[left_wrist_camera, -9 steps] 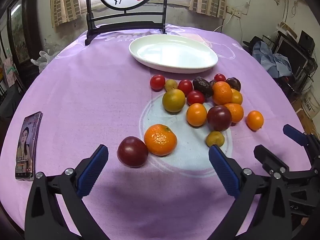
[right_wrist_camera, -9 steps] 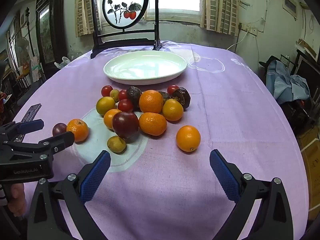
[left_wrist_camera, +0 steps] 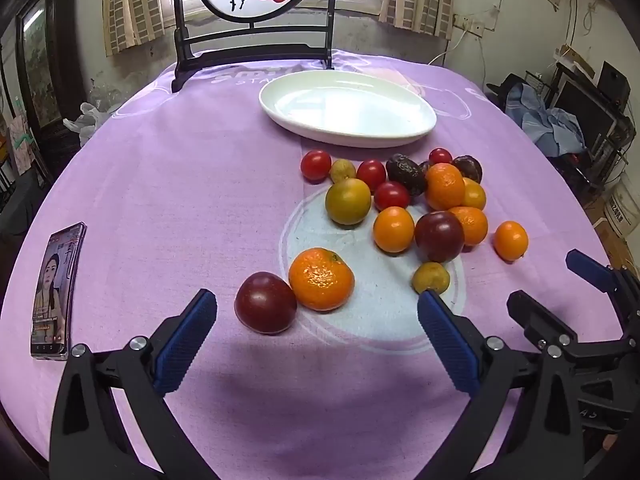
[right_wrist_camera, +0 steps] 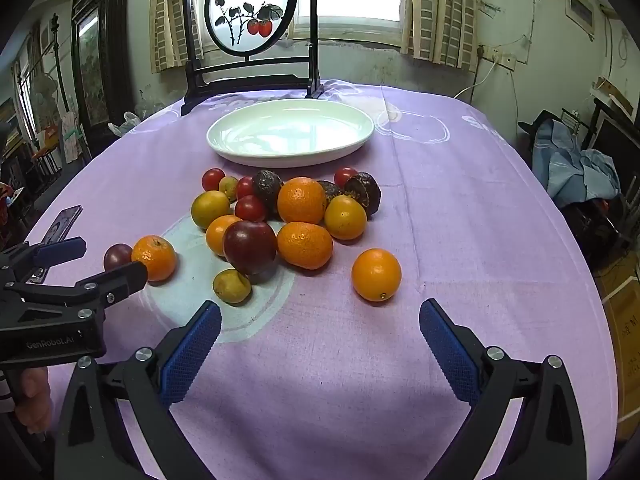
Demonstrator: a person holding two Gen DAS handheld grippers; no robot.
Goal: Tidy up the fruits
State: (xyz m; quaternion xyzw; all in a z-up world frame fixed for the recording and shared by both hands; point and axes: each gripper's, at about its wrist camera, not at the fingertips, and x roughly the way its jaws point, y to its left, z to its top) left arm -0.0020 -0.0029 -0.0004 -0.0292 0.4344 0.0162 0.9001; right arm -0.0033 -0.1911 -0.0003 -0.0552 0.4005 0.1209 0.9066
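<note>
- The white oval plate [left_wrist_camera: 347,109] sits bare on the purple tablecloth [left_wrist_camera: 180,184], toward the far side of the table; a dark wooden stand with a round painted screen [right_wrist_camera: 251,12] rises just behind it.
- The pile of fruit [right_wrist_camera: 296,208] lies on the near side of the plate, not touching it: cherry tomatoes, wrinkled dark fruits, oranges, a green-yellow citrus.
- One orange [right_wrist_camera: 376,274] sits apart from the pile, on the side farther from the plate.
- A dark plum [left_wrist_camera: 265,302] and a mandarin [left_wrist_camera: 321,279], touching each other, lie nearest the left gripper, well short of the plate.
- The left gripper [left_wrist_camera: 316,334] is spread wide with nothing between its blue pads; the plum lies just ahead of the gap.
- The right gripper [right_wrist_camera: 320,340] is likewise wide apart and holds nothing, over bare cloth near the lone orange.
- A phone [left_wrist_camera: 54,290] with a lit screen lies at the cloth's left edge, far from the plate.
</note>
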